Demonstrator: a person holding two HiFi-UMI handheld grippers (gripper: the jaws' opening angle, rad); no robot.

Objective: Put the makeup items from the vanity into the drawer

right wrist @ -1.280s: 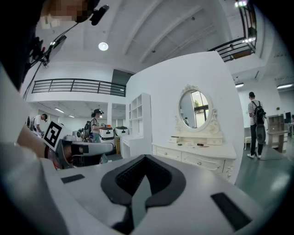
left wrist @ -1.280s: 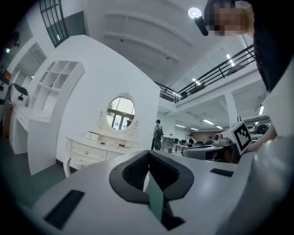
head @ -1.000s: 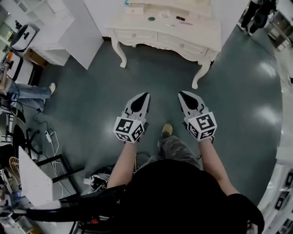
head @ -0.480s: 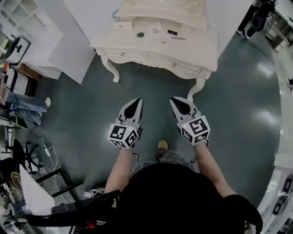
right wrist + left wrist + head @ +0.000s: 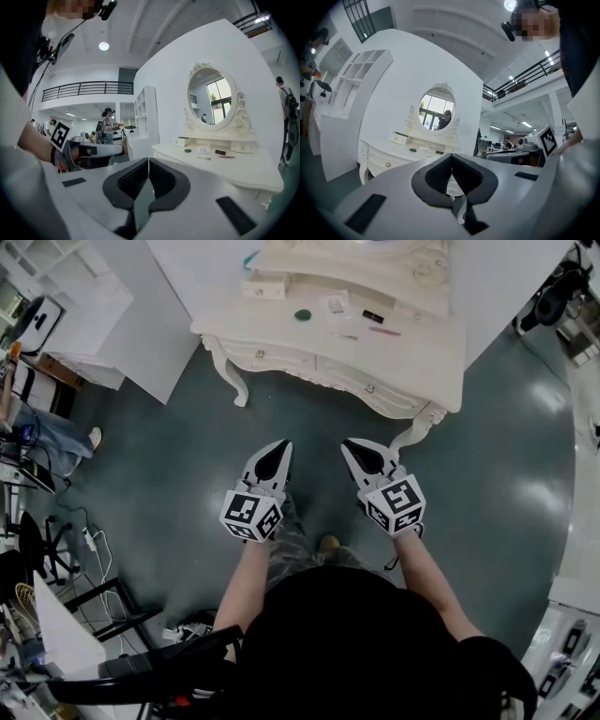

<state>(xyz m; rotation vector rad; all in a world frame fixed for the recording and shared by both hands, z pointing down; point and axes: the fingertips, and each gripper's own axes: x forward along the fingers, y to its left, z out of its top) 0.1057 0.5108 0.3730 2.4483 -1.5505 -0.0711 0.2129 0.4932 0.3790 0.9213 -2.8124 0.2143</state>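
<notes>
The vanity (image 5: 412, 343) stands straight ahead of you, its long top running crosswise to both tools, and neither one reaches it yet. Your left gripper (image 5: 282, 444) and right gripper (image 5: 348, 443) both have their jaws pressed together with nothing between them. The makeup items lie in a loose row toward the back of the vanity top, by the mirror (image 5: 437, 111). The green round piece (image 5: 302, 314) is on your left gripper's side, the black tube (image 5: 373, 316) and pink pencil (image 5: 384, 331) on your right gripper's. The drawer (image 5: 361, 382) in the vanity's front looks closed. Around the vanity are a dark glossy floor (image 5: 187, 456) and, to its left, a white shelving unit (image 5: 84, 306).
</notes>
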